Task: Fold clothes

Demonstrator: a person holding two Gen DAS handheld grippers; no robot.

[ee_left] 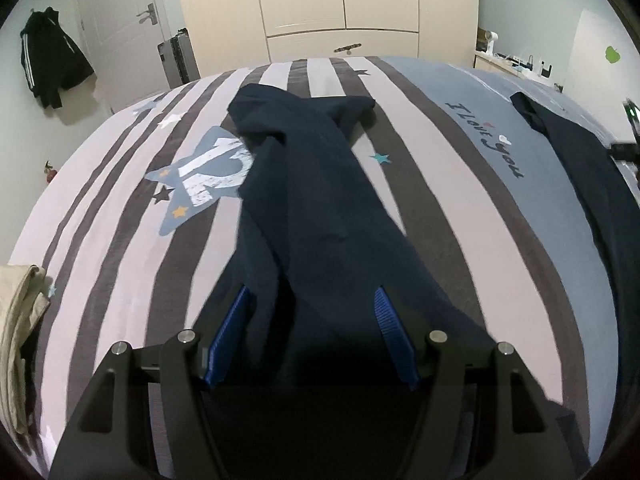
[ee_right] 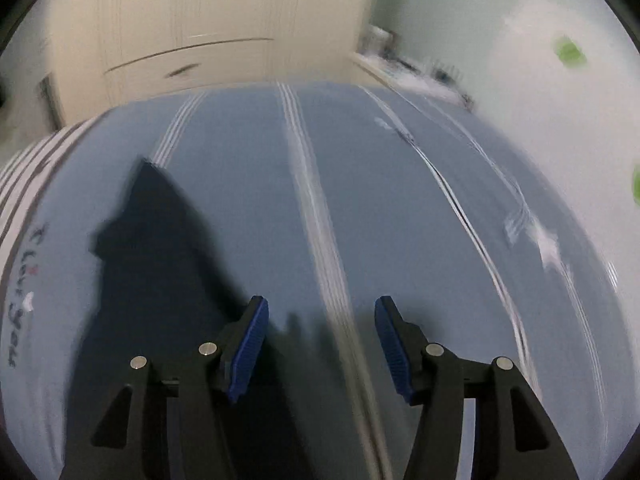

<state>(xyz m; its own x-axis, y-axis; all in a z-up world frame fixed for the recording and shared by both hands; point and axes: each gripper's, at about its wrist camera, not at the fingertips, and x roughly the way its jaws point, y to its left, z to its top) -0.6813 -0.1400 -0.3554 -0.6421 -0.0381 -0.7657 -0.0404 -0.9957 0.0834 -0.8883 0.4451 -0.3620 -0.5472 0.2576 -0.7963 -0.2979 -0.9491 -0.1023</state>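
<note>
Navy garment (ee_left: 316,200) stretched lengthwise along the striped bed (ee_left: 100,240), its near end between the left tool (ee_left: 312,332).

Both tools stand spread: the left tool's blue pads flank the cloth without pinching it, probably lined up to take the near hem for a fold toward the far edge. The right tool (ee_right: 320,336) hangs over bare blue bedding (view blurred), beside a second dark piece (ee_right: 160,260) near the bed's right edge.

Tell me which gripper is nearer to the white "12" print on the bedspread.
Left. The left gripper hangs open over the navy garment, whose edge overlaps the "12" print. The right gripper is open over the blue section, print out of view.
</note>
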